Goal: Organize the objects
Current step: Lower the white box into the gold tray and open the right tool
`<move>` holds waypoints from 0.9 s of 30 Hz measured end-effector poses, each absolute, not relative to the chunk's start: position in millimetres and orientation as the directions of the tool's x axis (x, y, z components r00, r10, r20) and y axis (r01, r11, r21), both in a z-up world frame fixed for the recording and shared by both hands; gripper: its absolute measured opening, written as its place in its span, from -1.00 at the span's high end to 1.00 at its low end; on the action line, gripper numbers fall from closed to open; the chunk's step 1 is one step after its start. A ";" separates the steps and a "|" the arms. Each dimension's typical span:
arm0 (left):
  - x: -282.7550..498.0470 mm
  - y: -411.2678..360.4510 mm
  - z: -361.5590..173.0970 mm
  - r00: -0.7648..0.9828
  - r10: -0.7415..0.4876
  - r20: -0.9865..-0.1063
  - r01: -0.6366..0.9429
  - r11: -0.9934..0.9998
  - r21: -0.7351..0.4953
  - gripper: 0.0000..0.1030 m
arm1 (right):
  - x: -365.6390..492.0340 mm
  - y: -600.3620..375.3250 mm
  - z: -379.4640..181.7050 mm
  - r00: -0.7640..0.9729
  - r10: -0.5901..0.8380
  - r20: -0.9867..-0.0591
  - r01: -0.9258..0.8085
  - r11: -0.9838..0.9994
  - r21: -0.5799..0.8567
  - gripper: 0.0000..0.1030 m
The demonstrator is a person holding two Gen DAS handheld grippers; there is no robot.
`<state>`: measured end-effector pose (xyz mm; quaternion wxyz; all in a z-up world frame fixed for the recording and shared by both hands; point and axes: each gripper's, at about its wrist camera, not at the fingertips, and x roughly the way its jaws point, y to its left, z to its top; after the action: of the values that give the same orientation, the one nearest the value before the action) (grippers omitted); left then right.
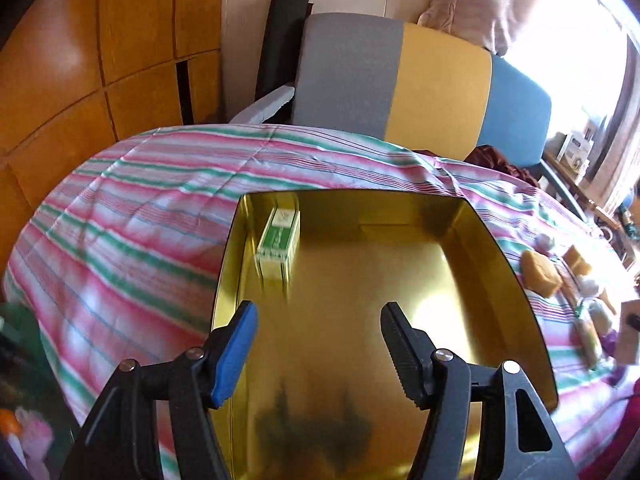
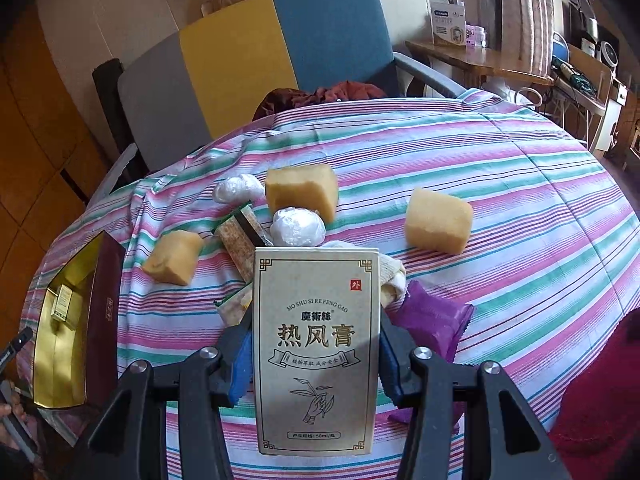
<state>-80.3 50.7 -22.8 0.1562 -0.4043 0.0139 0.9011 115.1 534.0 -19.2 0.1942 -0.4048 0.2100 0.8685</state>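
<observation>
only one small green box [image 1: 279, 240] sits inside the gold tin [image 1: 516, 276] so far, close to its left wall, and the left gripper [image 1: 318, 354] hangs over the tin with its jaws apart and nothing between them. the right gripper [image 2: 316, 354] is squeezing a tall grey box [image 2: 316, 352] and holds it up above the striped worktop [image 2: 520, 184], so that box looks like the next one to go in. most of the tidying is not done yet, because three yellow sponges [image 2: 301, 190], two white wrapped balls [image 2: 297, 227], a purple packet [image 2: 432, 326] and some small snack packs [image 2: 240, 240] lie loose on the worktop beside the tin.
</observation>
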 end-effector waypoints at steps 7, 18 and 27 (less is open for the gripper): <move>-57.0 29.8 -23.3 -0.640 0.251 -0.726 -0.258 -0.961 -0.104 -0.28 | 88.4 482.9 18.6 -0.635 0.086 -0.767 -0.379 -0.901 0.213 0.00; -42.6 -22.8 -26.9 -0.659 0.197 -0.725 -0.149 -0.980 -0.131 -0.30 | -26.1 287.4 16.3 -0.470 -0.346 -0.812 0.091 -0.934 0.345 0.00; -36.6 -63.7 -31.7 -0.666 0.167 -0.727 -0.062 -0.984 -0.169 -0.34 | -122.9 170.0 -48.2 -0.246 -0.386 -0.889 0.029 -0.920 0.391 0.00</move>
<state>-36.6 -63.7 -31.7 0.0631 -0.4035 -0.0649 0.9105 -122.9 170.0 -48.2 -0.1339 -0.5993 0.1490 0.7751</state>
